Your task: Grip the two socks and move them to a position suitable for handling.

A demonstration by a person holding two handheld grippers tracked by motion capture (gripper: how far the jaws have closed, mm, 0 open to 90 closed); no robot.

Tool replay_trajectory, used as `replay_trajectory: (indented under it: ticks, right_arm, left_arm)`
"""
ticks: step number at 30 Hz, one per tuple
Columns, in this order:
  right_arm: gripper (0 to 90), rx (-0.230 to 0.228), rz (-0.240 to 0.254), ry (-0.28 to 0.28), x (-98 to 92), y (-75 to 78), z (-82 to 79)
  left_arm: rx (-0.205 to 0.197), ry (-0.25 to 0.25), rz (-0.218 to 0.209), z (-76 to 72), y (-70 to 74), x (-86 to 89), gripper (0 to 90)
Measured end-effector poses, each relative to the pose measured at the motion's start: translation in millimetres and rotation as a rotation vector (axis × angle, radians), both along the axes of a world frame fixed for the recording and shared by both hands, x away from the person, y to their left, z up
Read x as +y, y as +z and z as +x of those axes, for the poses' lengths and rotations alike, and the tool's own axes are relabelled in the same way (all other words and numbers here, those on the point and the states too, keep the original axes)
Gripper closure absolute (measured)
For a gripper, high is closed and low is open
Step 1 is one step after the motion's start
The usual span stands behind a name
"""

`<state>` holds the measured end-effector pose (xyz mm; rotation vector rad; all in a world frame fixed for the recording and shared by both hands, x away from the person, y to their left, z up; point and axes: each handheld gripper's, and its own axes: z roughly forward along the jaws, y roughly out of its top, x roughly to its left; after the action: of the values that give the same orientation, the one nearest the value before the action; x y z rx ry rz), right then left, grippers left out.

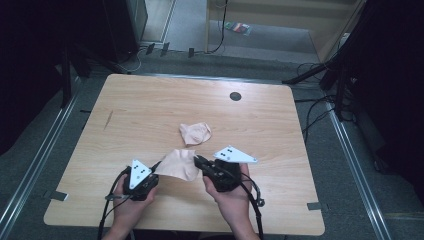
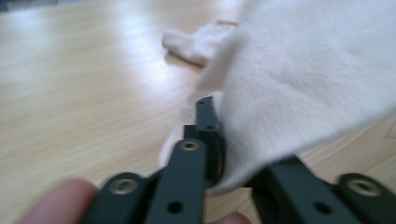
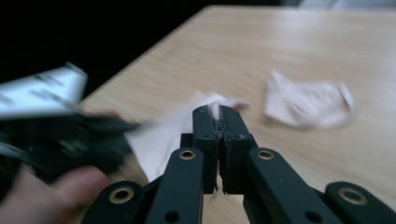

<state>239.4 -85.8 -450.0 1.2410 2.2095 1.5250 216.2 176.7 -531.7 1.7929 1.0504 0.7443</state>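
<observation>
A pale pink cloth [image 1: 177, 164] hangs stretched between my two grippers just above the wooden table [image 1: 150, 100] near its front edge. My left gripper [image 1: 156, 167] is shut on the cloth's left corner; in the left gripper view the cloth [image 2: 303, 84] drapes over the jaws of the left gripper [image 2: 217, 140]. My right gripper [image 1: 196, 160] is shut on the right edge, and the right gripper view shows the right gripper [image 3: 219, 116] pinching a thin fold of cloth [image 3: 163, 140]. A second, crumpled pink cloth [image 1: 195, 133] lies just beyond on the table.
A dark round hole [image 1: 235, 96] sits near the table's far edge. Cables and stands crowd the floor at the right [image 1: 320, 105]. Metal rails run along both sides of the table.
</observation>
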Motion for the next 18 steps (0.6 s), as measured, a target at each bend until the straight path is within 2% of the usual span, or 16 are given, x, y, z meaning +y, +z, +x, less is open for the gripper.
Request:
replay_trajectory:
  ticks: [2,3,4,5,6,7,8,10,12,14,16,18]
  right_arm:
    - [88.6,0.044,-0.009,-0.028,-11.2,-16.4,3.4]
    - [88.9,0.07,-0.027,-0.043,-19.4,-31.6,5.5]
    - [88.9,0.07,-0.027,-0.043,-19.4,-31.6,5.5]
    - [89.0,0.1,-0.045,-0.063,-25.8,-44.2,8.2]
    - [89.0,0.1,-0.045,-0.063,-25.8,-44.2,8.2]
    - [89.1,0.097,-0.081,-0.077,-31.8,-53.7,12.4]
    - [89.1,0.097,-0.081,-0.077,-31.8,-53.7,12.4]
    - [89.1,0.108,-0.108,-0.085,-36.0,-62.5,17.6]
    - [89.1,0.104,-0.126,-0.081,-35.7,-65.5,19.0]
    - [89.1,0.113,-0.155,-0.072,-33.5,-74.9,22.3]
    - [89.1,0.123,-0.166,-0.072,-32.9,-79.3,23.9]
    - [89.1,0.123,-0.18,-0.081,-33.1,-82.2,25.4]
  left_arm:
    - [-0.05,-0.011,0.075,-3.4,2.8,-2.1,89.1]
    - [-0.058,-0.026,0.147,-4.8,1.5,-7.6,89.2]
    - [-0.058,-0.026,0.147,-4.8,1.5,-7.6,89.2]
    - [-0.056,-0.02,0.226,-5.6,-4.5,-13.7,89.2]
    - [-0.056,-0.02,0.226,-5.6,-4.5,-13.7,89.2]
    - [-0.05,-0.026,0.249,-5.5,-7.6,-15.7,89.1]
    - [-0.034,-0.035,0.262,-5.5,-10.0,-17.1,89.1]
    - [-0.005,-0.075,0.259,-4.9,-14.5,-21.4,88.8]
    - [0.002,-0.088,0.262,-5.2,-15.6,-22.4,88.3]
    - [-0.011,-0.097,0.27,-6.6,-16.8,-23.0,86.5]
    - [0.006,-0.134,0.23,-6.4,-17.0,-22.2,82.3]
    - [0.024,-0.177,0.222,-6.2,-18.0,-21.5,75.9]
